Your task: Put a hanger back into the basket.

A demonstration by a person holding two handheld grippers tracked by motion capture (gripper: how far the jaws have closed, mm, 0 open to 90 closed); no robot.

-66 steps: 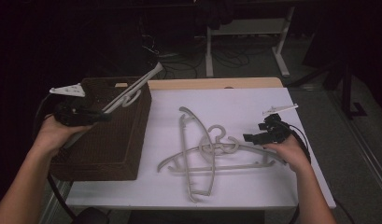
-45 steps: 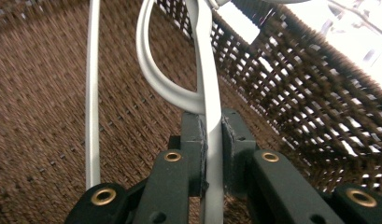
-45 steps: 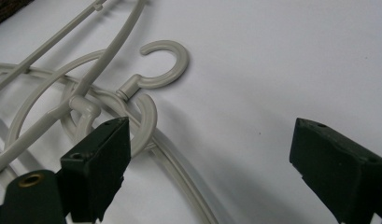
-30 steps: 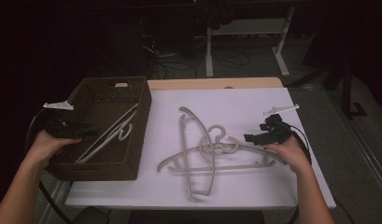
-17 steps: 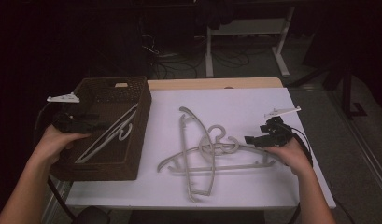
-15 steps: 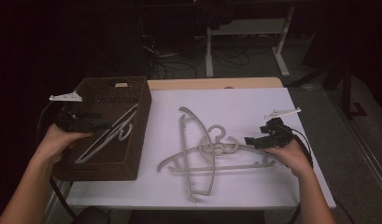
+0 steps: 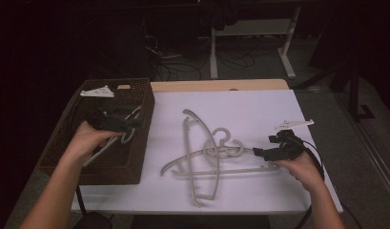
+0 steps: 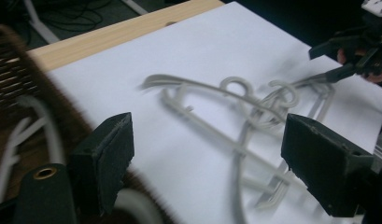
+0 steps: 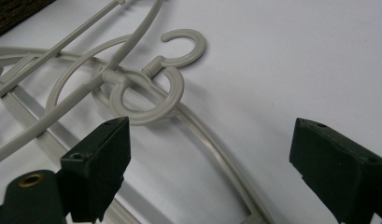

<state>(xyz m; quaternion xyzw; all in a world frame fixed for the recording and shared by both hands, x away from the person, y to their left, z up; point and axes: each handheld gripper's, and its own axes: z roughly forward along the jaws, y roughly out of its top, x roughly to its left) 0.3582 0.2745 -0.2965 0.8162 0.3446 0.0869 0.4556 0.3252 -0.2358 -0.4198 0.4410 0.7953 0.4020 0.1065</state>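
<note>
My left gripper (image 7: pixel 135 122) hangs above the dark brown woven basket (image 7: pixel 138 157), its fingers (image 8: pixel 107 161) spread wide and empty; one pale grey plastic hanger (image 7: pixel 107 143) lies in the basket beneath them. My right gripper (image 7: pixel 257 153) has fingers (image 9: pixel 97 165) released, low over the white worktop (image 7: pixel 259 102). Crossed pale grey plastic hangers (image 7: pixel 207 155) lie just ahead of them.

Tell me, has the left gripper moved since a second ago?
Yes. The left gripper has swung from the basket's left rim across to its right rim, toward the hangers.
</note>
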